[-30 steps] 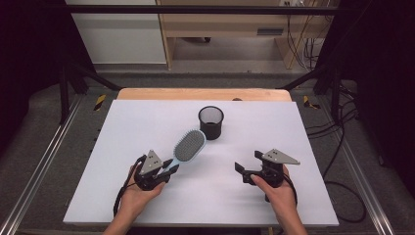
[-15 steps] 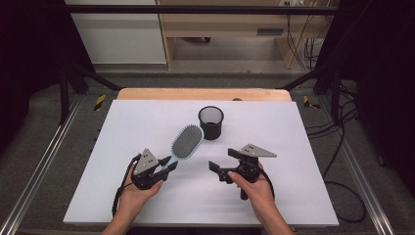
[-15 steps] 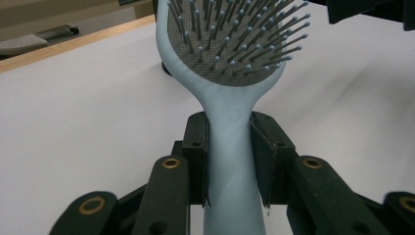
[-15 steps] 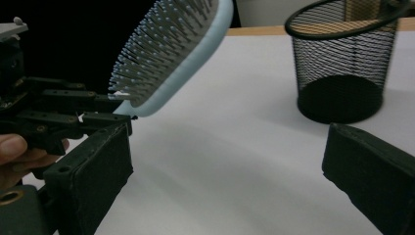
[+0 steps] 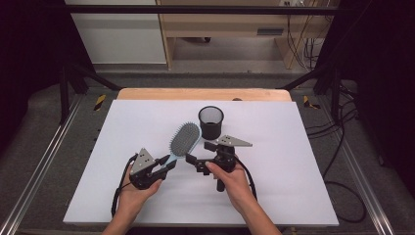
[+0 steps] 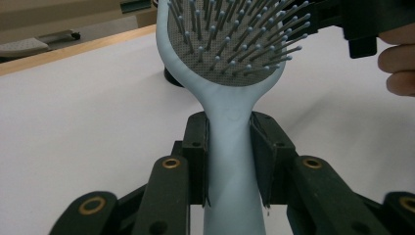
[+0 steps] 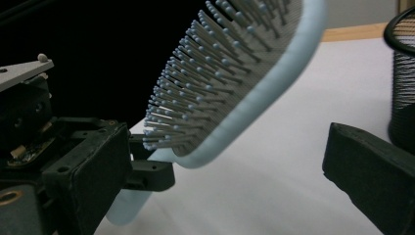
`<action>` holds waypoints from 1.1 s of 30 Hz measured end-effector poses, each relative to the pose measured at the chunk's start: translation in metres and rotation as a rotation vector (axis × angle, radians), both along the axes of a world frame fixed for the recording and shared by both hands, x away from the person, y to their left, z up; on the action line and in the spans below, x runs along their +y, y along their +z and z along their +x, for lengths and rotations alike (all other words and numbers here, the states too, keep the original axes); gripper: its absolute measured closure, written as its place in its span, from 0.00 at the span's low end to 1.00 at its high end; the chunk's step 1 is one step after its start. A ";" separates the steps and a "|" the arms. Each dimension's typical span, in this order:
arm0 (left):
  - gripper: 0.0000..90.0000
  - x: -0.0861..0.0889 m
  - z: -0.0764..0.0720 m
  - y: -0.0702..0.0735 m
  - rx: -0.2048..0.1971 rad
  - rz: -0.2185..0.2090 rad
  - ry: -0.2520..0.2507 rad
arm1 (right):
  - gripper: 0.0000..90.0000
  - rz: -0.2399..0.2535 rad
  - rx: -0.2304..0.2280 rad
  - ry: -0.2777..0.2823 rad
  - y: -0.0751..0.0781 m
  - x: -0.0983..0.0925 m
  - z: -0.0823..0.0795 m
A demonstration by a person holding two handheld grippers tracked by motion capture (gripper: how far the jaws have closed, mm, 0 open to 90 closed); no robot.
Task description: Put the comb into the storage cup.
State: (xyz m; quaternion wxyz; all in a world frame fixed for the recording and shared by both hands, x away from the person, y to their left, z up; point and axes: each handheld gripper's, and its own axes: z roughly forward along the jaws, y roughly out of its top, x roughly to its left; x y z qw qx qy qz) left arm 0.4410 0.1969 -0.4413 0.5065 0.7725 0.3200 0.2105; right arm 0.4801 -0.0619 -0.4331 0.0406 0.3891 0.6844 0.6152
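One mesh cup (image 5: 211,122) just behind hairbrush (image 5: 185,140), left tongs (image 5: 169,164) clenched on its handle, right tongs (image 5: 192,160) released alongside.

A white table (image 5: 293,161) with a wooden far edge carries 1 black mesh cup (image 5: 211,122), standing upright.

Lab/test rig: white table (image 5: 293,147) in black frame (image 5: 205,9), loose cables (image 5: 342,127) at 3 o'clock, wood bench (image 5: 225,22) at 12.
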 end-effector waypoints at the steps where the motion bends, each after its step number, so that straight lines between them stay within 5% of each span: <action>1: 0.77 0.000 0.000 0.000 -0.001 -0.005 0.001 | 0.05 0.005 0.009 0.002 0.000 0.002 0.001; 16: 0.77 -0.013 -0.004 -0.006 -0.006 0.010 -0.031 | 0.18 0.129 0.039 0.013 0.002 0.004 0.010; 33: 0.77 -0.018 -0.007 -0.007 -0.027 0.007 -0.054 | 0.34 0.161 0.049 0.004 -0.001 -0.004 0.012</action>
